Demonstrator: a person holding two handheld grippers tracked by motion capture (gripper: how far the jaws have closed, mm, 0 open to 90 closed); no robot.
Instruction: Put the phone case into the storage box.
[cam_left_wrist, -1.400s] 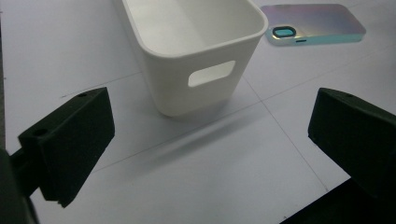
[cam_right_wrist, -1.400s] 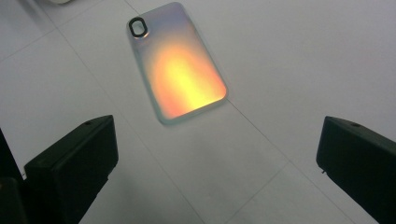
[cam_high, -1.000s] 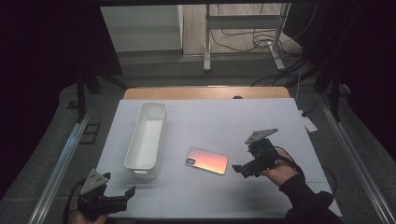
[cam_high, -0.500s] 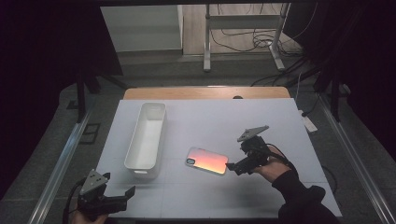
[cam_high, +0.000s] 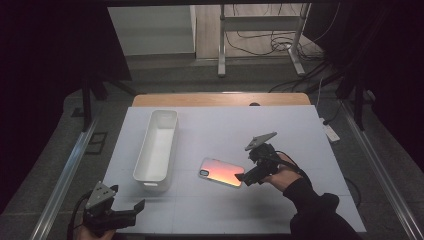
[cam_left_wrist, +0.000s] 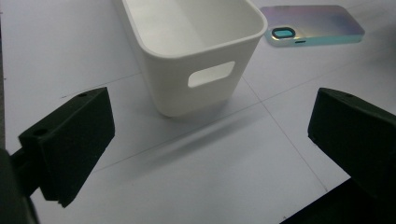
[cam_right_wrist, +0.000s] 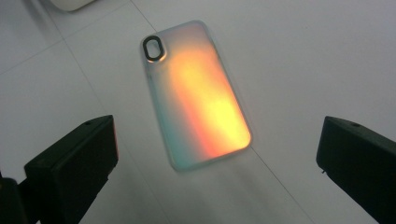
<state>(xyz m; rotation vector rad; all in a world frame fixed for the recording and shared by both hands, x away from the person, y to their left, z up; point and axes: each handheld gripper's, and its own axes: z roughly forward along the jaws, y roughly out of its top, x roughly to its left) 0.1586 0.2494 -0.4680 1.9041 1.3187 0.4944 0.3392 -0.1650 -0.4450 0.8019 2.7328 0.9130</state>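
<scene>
An iridescent phone case (cam_high: 221, 171) lies flat on the white table, camera cut-out toward the left. In the right gripper view the phone case (cam_right_wrist: 195, 93) glows orange ahead of my wide-apart jaws. My right gripper (cam_high: 246, 176) hovers at the case's right end, open, nothing between its fingers. A long white bin (cam_high: 157, 144) stands left of the case, empty. My left gripper (cam_high: 134, 209) rests near the table's front left corner, open. In the left gripper view the white bin (cam_left_wrist: 196, 51) with its handle slot stands just ahead, and the phone case (cam_left_wrist: 313, 25) lies at top right.
The table (cam_high: 210, 125) has a wooden strip along its far edge. Metal rails run along the floor on both sides. Cables and a stand's legs lie on the floor beyond the table.
My right gripper has moved left and down toward the phone case's right end. The left gripper, the bin and the case have stayed put.
</scene>
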